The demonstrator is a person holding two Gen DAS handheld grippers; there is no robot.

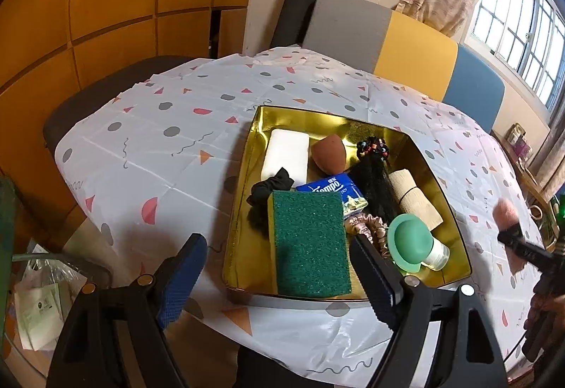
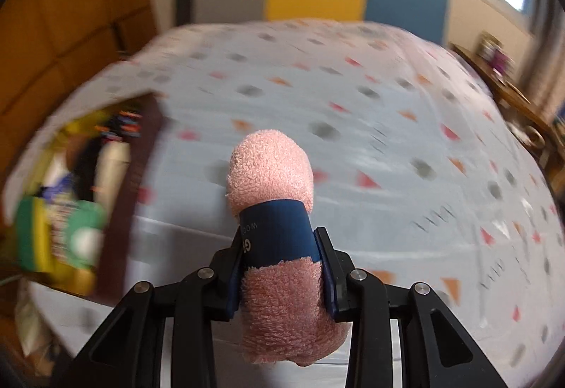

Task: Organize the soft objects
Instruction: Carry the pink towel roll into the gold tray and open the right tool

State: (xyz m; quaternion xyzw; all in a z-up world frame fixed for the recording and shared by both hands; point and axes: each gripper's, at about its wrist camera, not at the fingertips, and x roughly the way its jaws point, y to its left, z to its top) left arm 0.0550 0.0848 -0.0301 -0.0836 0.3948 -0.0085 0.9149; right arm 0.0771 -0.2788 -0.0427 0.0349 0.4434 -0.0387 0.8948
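A gold tray [image 1: 317, 119] on the table holds several soft items: a green scouring sponge [image 1: 310, 243], a white sponge [image 1: 286, 154], a brown makeup sponge [image 1: 328, 154], a Tempo tissue pack [image 1: 333, 192], a black scrunchie [image 1: 263, 192] and a green silicone item [image 1: 411, 241]. My left gripper [image 1: 282, 278] is open and empty above the tray's near edge. My right gripper [image 2: 280, 264] is shut on a rolled pink towel [image 2: 272, 169] with a blue band, held above the table right of the tray [image 2: 116, 190]. It also shows in the left wrist view [image 1: 506, 213].
The table wears a white cloth [image 1: 169, 147] with coloured shapes. A grey, yellow and blue backrest [image 1: 416, 48] stands behind it. A wooden wall [image 1: 88, 6] is at left, a window [image 1: 522, 24] at right. Bags [image 1: 39, 310] lie on the floor at left.
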